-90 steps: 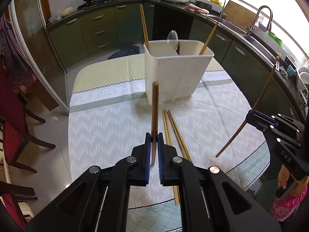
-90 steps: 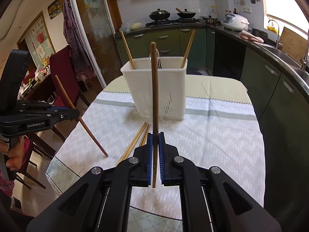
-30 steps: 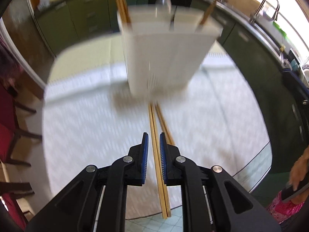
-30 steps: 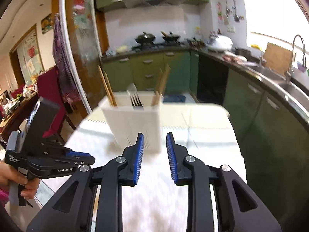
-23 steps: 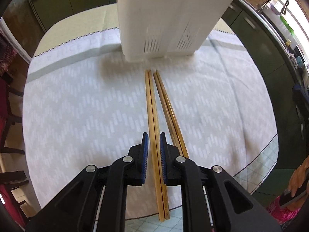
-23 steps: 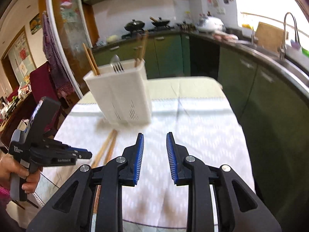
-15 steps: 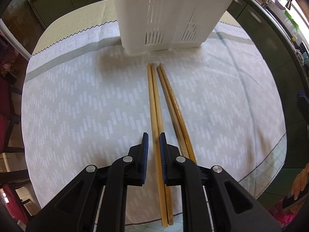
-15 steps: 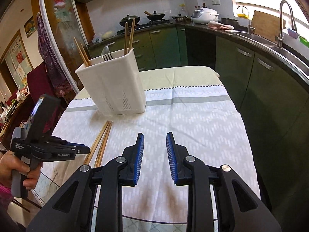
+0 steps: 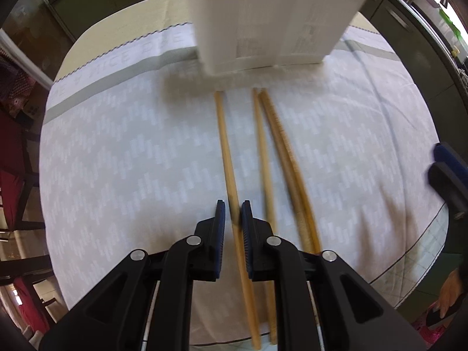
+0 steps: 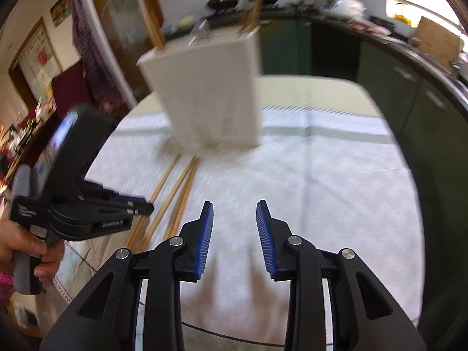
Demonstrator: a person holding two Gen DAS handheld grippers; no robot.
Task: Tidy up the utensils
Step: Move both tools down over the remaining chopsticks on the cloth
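Several wooden chopsticks lie on the tablecloth in front of the white utensil holder [image 9: 272, 14]. My left gripper [image 9: 233, 213] is low over the cloth, its fingers narrowly open around the leftmost chopstick [image 9: 226, 158], which lies apart from the others [image 9: 280, 152]. My right gripper [image 10: 235, 216] is open and empty above the cloth, to the right of the chopsticks [image 10: 178, 187]. The holder [image 10: 210, 93] holds chopsticks and a fork or spoon. The left gripper [image 10: 146, 204] shows at the left in the right wrist view.
The table's front edge [image 9: 409, 289] runs just behind the chopsticks' near ends. Red chairs [image 9: 11, 152] stand at the left. Kitchen counters [image 10: 409, 58] run along the back and right.
Both grippers let go of the chopsticks they held and the holder now carries more. The left gripper dropped over the lying chopsticks; one has shifted left, apart from the rest. The right gripper opened wider.
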